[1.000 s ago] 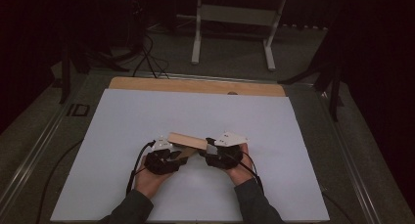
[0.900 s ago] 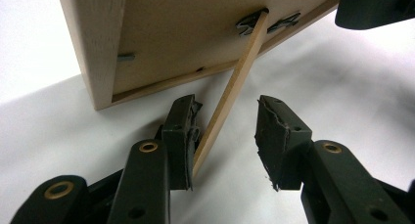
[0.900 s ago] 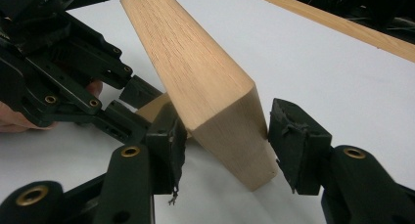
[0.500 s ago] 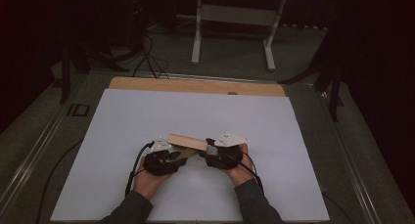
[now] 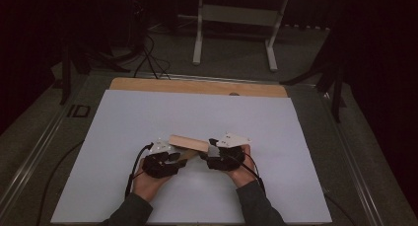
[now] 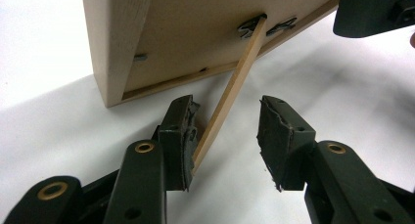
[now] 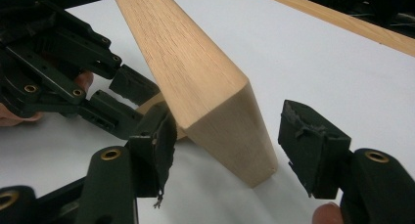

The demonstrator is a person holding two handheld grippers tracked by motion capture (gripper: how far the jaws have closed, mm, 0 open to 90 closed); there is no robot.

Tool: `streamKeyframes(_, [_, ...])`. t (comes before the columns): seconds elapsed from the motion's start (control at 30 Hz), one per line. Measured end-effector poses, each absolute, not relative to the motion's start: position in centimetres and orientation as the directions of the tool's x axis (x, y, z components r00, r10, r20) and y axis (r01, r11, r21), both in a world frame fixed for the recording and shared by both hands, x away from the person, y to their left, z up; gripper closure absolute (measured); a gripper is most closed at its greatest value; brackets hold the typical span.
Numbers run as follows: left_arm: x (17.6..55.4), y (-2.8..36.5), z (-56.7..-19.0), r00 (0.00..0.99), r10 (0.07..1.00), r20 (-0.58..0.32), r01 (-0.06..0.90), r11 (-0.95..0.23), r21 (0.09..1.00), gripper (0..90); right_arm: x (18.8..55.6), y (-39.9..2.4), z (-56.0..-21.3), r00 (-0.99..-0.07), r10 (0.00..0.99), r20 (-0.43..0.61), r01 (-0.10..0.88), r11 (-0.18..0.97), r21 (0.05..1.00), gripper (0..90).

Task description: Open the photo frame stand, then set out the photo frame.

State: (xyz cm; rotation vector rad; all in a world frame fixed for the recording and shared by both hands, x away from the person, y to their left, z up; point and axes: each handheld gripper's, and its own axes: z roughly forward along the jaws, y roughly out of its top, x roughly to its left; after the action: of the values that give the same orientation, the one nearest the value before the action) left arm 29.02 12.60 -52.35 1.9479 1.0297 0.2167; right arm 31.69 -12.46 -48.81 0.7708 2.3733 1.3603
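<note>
High view: a light wooden picture frame [image 5: 189, 143] lies tilted near the front middle of the white sheet [image 5: 148, 117] that covers the wooden table [image 5: 197, 86]. The left gripper [image 5: 173, 157] sits at the frame's left end and the right gripper [image 5: 213, 154] at its right end, each held in a hand coming in from the near edge of the sheet. From up here the jaw gaps are too small to read.

Left gripper view: the back of the frame [image 6: 195, 33] stands on edge above the sheet [image 6: 49, 126], with a thin wooden prop strut [image 6: 230, 94] swung out from a dark metal hinge [image 6: 252, 24] on the back panel. The strut runs down between the two black jaws, and its lower end rests against the inner face of the jaw on the left of this view. The other jaw stands clear of it, so the left gripper [image 6: 222, 131] is spread and not pinching. Its jaws have just been opening a little. The right gripper's black body [image 6: 377, 11] shows beyond the frame's far corner.

Right gripper view: the frame's thick wooden end [image 7: 230, 121] sits between the jaws of the right gripper [image 7: 225, 136]. A gap shows on both sides, wider beside the jaw on the right of this view. The jaws are spread and have just been opening, with the frame end between them but not gripped. The left gripper [image 7: 132, 97] reaches in under the frame from behind it.
</note>
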Motion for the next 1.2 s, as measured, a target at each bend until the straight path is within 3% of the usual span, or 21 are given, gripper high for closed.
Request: streamKeyframes(1.2, [28.45, 13.36, -51.74, 0.632, 0.744, -0.218, 0.560, -0.243, 0.792, 57.2, 31.87, -13.10, -48.61, -0.818, 0.575, 0.013, 0.306, 0.416, 0.856, 34.4])
